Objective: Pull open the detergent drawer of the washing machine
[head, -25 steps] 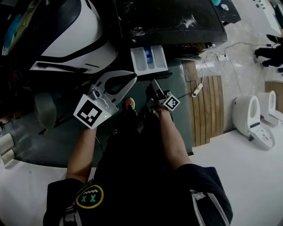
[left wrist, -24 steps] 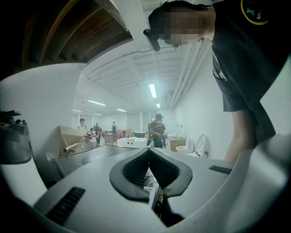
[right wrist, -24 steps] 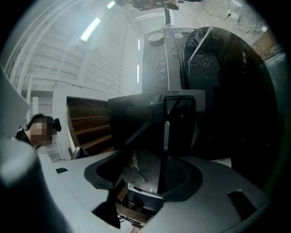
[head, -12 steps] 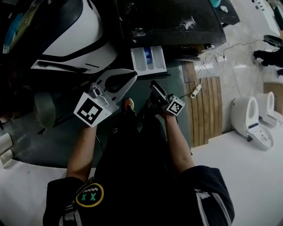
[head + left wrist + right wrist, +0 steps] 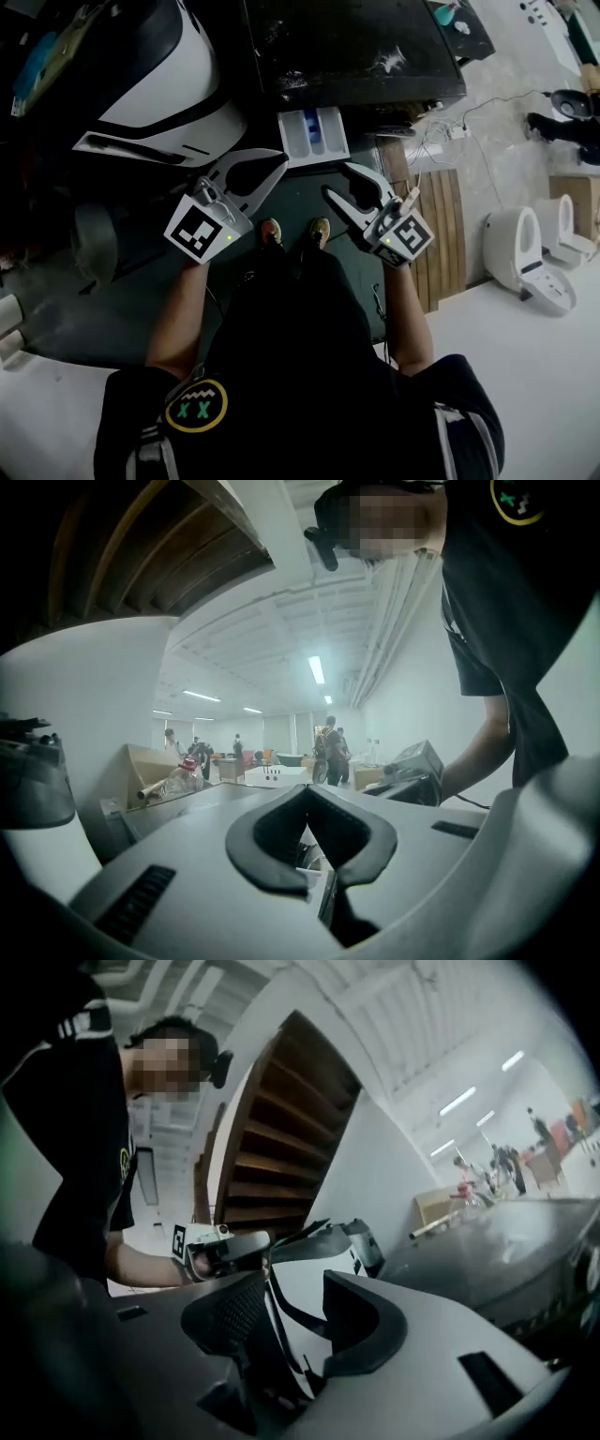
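Note:
The detergent drawer is a white tray with a blue compartment. It stands pulled out from the front of the dark washing machine. My left gripper hovers just left of and below the drawer. Its jaws are shut with nothing between them, and the pads meet tip to tip in the left gripper view. My right gripper is held up to the right of the drawer, clear of it. Its jaws are closing, a gap still shows between the pads, and nothing is in it.
A large white and black appliance lies to the left of the washing machine. A wooden slatted board, cables with a power strip and white toilets are on the right. The person's shoes stand on the dark mat below the drawer.
The right gripper has risen from low by the mat, rolled so its marker cube faces up, and shifted right. The left gripper and the drawer have stayed put.

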Demonstrator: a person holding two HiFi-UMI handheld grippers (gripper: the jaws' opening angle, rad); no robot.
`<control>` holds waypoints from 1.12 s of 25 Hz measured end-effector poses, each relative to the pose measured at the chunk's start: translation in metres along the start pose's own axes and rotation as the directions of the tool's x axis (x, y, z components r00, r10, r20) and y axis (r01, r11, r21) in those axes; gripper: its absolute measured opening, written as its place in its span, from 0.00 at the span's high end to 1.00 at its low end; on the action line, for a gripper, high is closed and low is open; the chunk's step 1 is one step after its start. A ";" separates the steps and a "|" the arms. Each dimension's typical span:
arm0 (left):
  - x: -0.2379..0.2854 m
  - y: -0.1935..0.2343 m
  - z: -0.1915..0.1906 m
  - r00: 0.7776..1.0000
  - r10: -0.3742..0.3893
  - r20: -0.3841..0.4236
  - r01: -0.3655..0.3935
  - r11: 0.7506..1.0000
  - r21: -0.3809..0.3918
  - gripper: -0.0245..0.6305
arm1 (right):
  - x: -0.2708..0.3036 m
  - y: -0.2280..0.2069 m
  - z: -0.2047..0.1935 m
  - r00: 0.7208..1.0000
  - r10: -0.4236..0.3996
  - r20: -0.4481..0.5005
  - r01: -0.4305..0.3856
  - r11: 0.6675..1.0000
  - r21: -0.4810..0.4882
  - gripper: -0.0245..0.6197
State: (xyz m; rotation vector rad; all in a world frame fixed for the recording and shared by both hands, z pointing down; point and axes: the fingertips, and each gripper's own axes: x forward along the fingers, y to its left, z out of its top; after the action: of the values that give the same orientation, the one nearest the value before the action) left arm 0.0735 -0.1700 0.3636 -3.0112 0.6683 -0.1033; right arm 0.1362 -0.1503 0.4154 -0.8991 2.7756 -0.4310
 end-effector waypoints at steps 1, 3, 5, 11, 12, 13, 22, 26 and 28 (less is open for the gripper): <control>-0.001 0.001 0.001 1.000 0.001 0.002 -0.001 1.000 0.003 0.93 | 0.005 0.007 0.010 1.000 0.001 -0.009 -0.002 0.997 -0.071 0.64; -0.004 0.002 0.005 1.000 0.002 0.006 -0.002 1.000 0.010 0.93 | 0.015 0.018 0.027 0.999 -0.018 -0.027 0.013 0.982 -0.188 0.68; -0.008 0.004 0.009 1.000 0.001 0.007 -0.001 1.000 0.018 0.93 | 0.022 0.025 0.039 0.998 -0.049 -0.033 0.039 0.962 -0.270 0.74; -0.017 0.005 0.019 1.000 -0.015 0.014 0.015 0.999 0.043 0.93 | 0.038 0.045 0.064 0.996 -0.090 -0.025 0.072 0.912 -0.405 0.86; -0.019 0.004 0.020 1.000 -0.018 0.014 0.018 0.999 0.046 0.93 | 0.040 0.047 0.066 0.995 -0.096 -0.024 0.077 0.905 -0.418 0.88; -0.020 0.004 0.021 1.000 -0.020 0.014 0.020 0.999 0.047 0.93 | 0.042 0.049 0.068 0.994 -0.103 -0.024 0.082 0.899 -0.430 0.91; -0.023 0.001 0.025 0.999 -0.029 0.019 0.028 0.999 0.046 0.93 | 0.047 0.047 0.069 0.988 -0.151 -0.027 0.121 0.877 -0.466 0.93; -0.023 0.000 0.026 0.999 -0.033 0.020 0.032 0.998 0.047 0.93 | 0.047 0.047 0.070 0.989 -0.147 -0.028 0.118 0.878 -0.463 0.93; -0.023 -0.001 0.026 0.999 -0.033 0.020 0.032 0.998 0.045 0.93 | 0.046 0.048 0.069 0.988 -0.148 -0.029 0.118 0.877 -0.466 0.93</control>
State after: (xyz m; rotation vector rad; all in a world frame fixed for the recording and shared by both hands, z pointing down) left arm 0.0557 -0.1581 0.3364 -2.9772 0.6064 -0.0863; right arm 0.0922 -0.1559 0.3303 -1.1975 2.9391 0.2111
